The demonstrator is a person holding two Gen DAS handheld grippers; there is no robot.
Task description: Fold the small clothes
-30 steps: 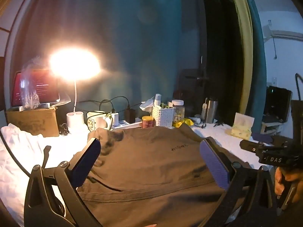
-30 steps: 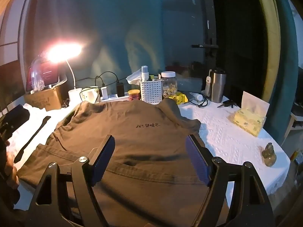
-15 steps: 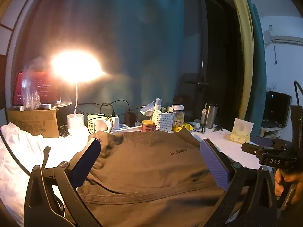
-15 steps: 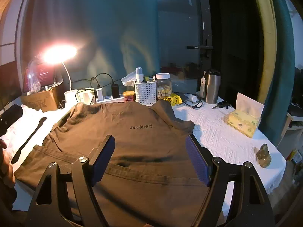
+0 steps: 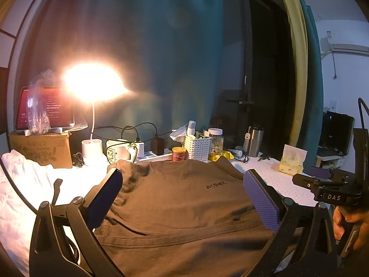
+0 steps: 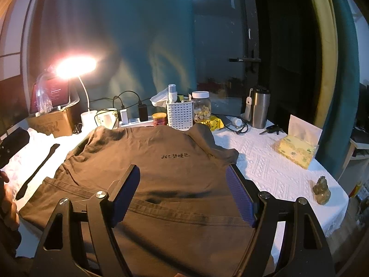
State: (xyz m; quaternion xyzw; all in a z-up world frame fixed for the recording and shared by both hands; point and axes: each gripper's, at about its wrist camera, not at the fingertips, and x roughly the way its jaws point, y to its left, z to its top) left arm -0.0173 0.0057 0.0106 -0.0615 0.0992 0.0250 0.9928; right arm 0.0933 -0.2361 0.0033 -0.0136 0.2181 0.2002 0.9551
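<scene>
A brown T-shirt [image 5: 184, 203] [image 6: 166, 166] with small dark lettering lies spread flat on the white tablecloth [image 6: 272, 161], collar toward the far clutter. My left gripper [image 5: 182, 189] hovers open above the shirt's lower half, nothing between its blue pads. My right gripper [image 6: 183, 191] is also open, raised over the hem region, empty. In the left wrist view the right gripper's body [image 5: 329, 191] and a hand [image 5: 350, 224] holding it show at the right edge.
Along the table's back stand a lit desk lamp [image 5: 92, 83], a cardboard box [image 5: 41, 150], a mug [image 5: 117, 154], a power strip, a white basket [image 6: 180, 113], a jar [image 6: 201, 107] and a steel tumbler [image 6: 259, 108]. A tissue box [image 6: 297, 150] and a small figurine [image 6: 321, 190] sit right.
Both grippers have pulled back and risen slightly, so the shirt and table sit lower and farther in view. Both stay open. The shirt has not moved.
</scene>
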